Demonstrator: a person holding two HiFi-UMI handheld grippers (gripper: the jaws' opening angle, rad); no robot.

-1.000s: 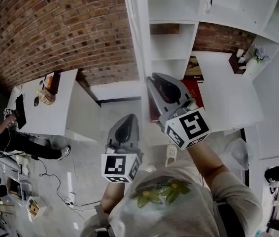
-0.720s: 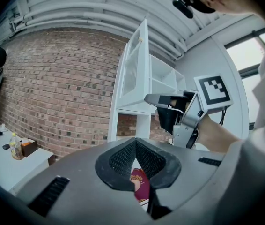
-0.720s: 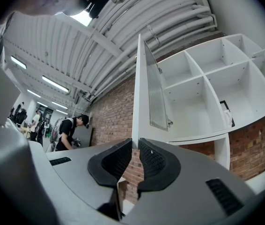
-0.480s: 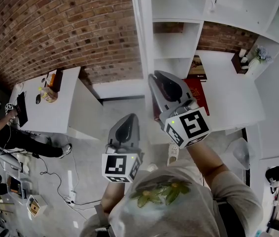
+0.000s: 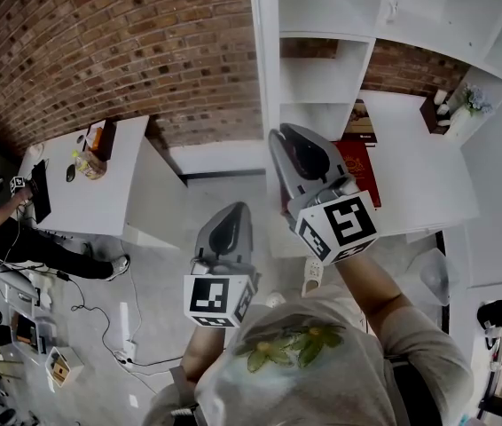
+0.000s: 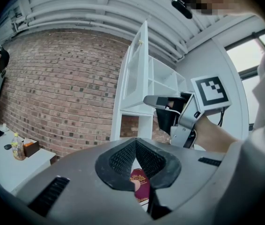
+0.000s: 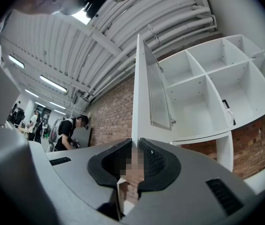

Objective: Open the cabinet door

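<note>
brick wall (image 5: 127,43) behind white cabinet (image 5: 322,25). door (image 7: 157,95) stands out edge-on, its free edge clamped between the right gripper (image 7: 135,146) jaws. bare floor (image 5: 158,282) lies left of the door. left gripper (image 6: 135,144) is lower, clear of the door, jaws together and empty.

The right gripper (image 5: 279,136) covers much of the red book (image 5: 360,165) in the head view, and the left gripper view shows only a sliver of it through the gap under the jaws. The cabinet (image 5: 322,51) runs off the top edge. A person (image 5: 7,238) at the desk (image 5: 100,202) is cut by the left edge — the small things (image 5: 87,153) on the desk are too small to tell.
</note>
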